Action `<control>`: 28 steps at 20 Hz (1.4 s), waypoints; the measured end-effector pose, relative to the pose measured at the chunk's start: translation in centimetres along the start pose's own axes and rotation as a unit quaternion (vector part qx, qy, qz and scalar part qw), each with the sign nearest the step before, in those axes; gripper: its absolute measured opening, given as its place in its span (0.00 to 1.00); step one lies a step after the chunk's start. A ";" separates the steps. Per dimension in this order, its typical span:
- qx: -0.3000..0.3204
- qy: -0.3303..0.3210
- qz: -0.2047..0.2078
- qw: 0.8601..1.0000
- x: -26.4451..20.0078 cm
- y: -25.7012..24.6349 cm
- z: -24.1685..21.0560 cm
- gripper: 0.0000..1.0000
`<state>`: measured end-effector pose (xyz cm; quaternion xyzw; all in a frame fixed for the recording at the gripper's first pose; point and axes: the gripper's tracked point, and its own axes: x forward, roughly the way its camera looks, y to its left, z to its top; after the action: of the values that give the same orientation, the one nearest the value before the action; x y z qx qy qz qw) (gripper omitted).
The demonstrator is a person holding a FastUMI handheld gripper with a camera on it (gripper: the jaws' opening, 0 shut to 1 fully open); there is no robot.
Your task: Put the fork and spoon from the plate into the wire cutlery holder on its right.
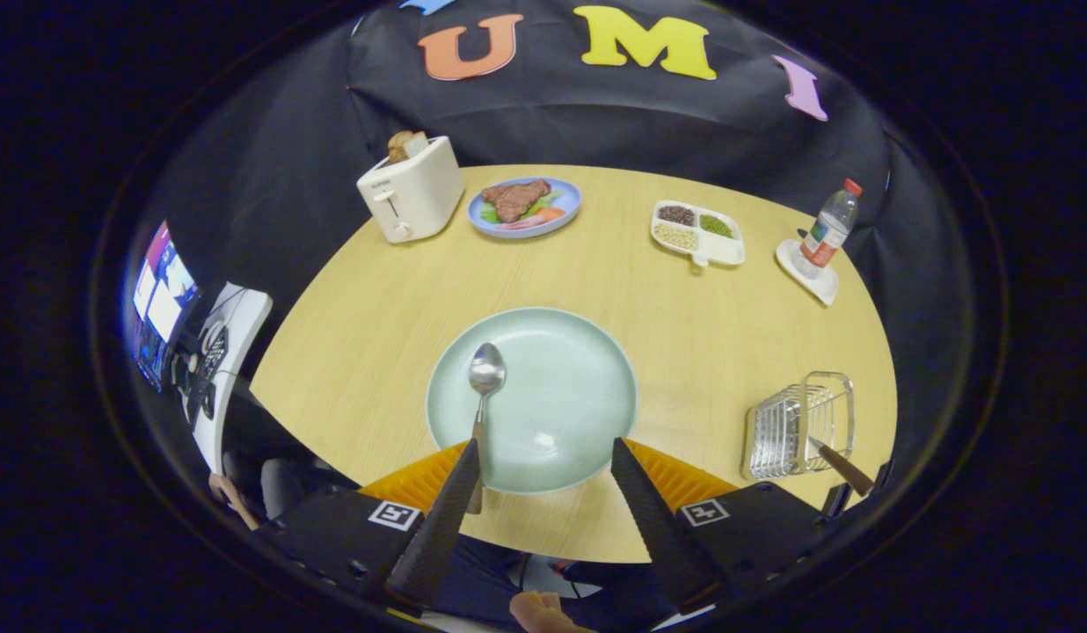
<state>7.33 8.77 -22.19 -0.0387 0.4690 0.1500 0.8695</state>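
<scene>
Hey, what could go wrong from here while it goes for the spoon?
The spoon lies flat on the green plate, its handle beside one finger of the open tongs rather than centred between them, so closing now might miss it or push it off the rim. The wire cutlery holder already has a brown-handled utensil leaning out; the spoon could knock against it.

Light: I'm seeing even overhead brightness on the table (702, 325).
Glare: soft sheen is showing on the plate (561, 387).
Edges: fisheye is bending everything.
</scene>
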 end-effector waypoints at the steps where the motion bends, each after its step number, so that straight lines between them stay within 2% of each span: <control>1: -0.006 0.004 0.002 1.000 0.7 0.7 0.0 0.91; 8: -0.027 0.042 0.016 0.999 5.0 4.0 -1.1 0.92; 14: -0.021 0.062 0.003 0.998 7.4 4.2 -1.2 0.91; 19: -0.021 0.083 -0.009 0.996 8.6 3.9 -2.1 0.67; 21: -0.012 0.088 0.003 0.996 8.7 4.4 -2.2 0.36; 26: -0.017 0.102 -0.007 0.995 9.2 3.9 -1.8 0.40; 27: 0.000 0.100 0.001 0.995 9.9 4.4 -2.5 0.09; 28: 0.004 0.103 0.006 0.995 9.6 4.6 -2.5 0.09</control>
<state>8.93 14.78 -31.20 -0.0475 0.5569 0.1481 0.8159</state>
